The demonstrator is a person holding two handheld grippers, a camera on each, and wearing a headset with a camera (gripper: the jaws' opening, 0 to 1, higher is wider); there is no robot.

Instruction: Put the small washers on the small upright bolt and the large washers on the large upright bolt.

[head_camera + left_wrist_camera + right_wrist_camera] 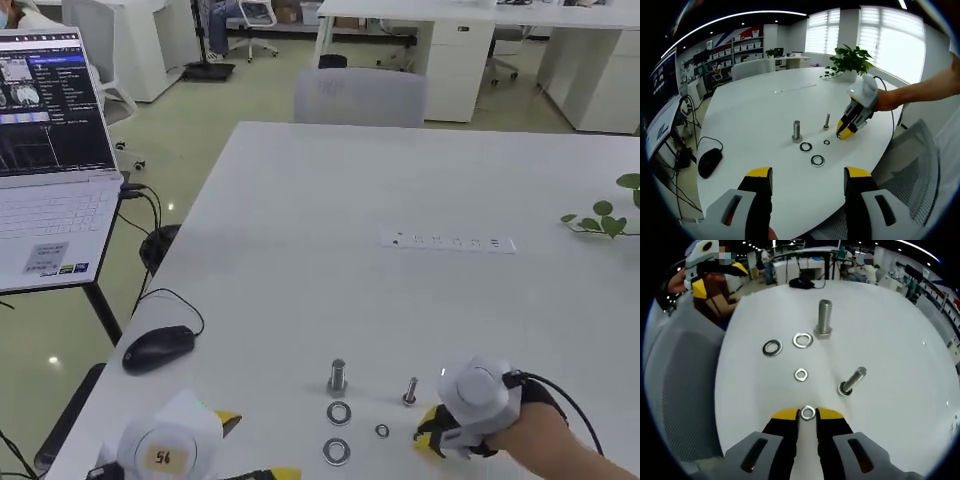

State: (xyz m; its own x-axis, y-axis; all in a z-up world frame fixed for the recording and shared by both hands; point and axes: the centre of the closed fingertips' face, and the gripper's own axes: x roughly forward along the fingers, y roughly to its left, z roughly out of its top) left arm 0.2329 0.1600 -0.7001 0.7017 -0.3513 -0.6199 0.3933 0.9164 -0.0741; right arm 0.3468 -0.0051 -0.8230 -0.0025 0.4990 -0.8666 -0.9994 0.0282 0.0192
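My right gripper [807, 416] has its yellow tips shut on a small washer [807, 413], low over the white table. Ahead of it lie another small washer [801, 374] and two large washers [802, 340] [772, 347]. The small bolt [852, 381] stands to the right and the large bolt [823, 317] farther off. In the head view the right gripper [430, 440] sits just right of the loose small washer [382, 431], below the small bolt [410, 392]. My left gripper [807, 180] is open with nothing in it, back from the large bolt [796, 131], near the table's front edge [252, 447].
A black mouse [157, 347] lies near the table's left edge, with a laptop [50, 200] on a stand beyond it. A white power strip [448, 242] lies mid-table and a plant [610, 215] sits at the far right. A grey chair [360, 97] stands behind the table.
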